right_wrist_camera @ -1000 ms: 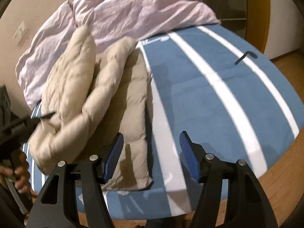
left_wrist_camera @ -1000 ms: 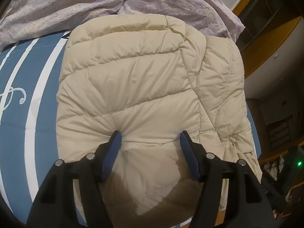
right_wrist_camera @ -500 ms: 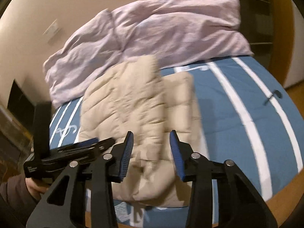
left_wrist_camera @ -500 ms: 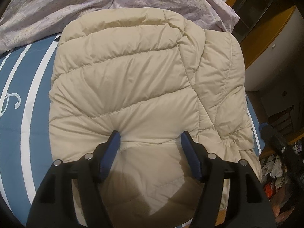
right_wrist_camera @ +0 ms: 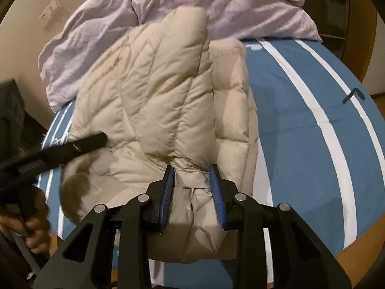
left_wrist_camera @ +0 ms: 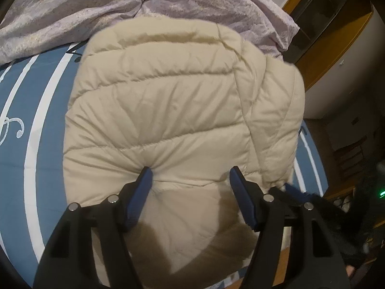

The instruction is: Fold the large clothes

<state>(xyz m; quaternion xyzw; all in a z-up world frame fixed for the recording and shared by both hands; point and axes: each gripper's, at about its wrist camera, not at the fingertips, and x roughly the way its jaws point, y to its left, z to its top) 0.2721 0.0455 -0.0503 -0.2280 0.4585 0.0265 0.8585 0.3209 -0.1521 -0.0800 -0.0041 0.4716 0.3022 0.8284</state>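
Jacket (right_wrist_camera: 168, 110) bunched between right claw (right_wrist_camera: 192, 180) pads.

Soft cloth all round, hard plastic up front.
Quilted beige jacket (left_wrist_camera: 168, 110) has a faint sheen; lilac duvet (left_wrist_camera: 72, 7) is crinkled; gripper fingers (right_wrist_camera: 168, 187) carry ribbed blue pads on matt black.

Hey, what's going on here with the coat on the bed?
A person is folding a beige puffer jacket on a blue-and-white striped bed, holding a claw in each hand. The left claw is open, its fingers pressing down on the jacket's near edge. The right claw has partly closed around a bunched fold at the jacket's near edge. A crumpled lilac duvet lies behind the jacket.
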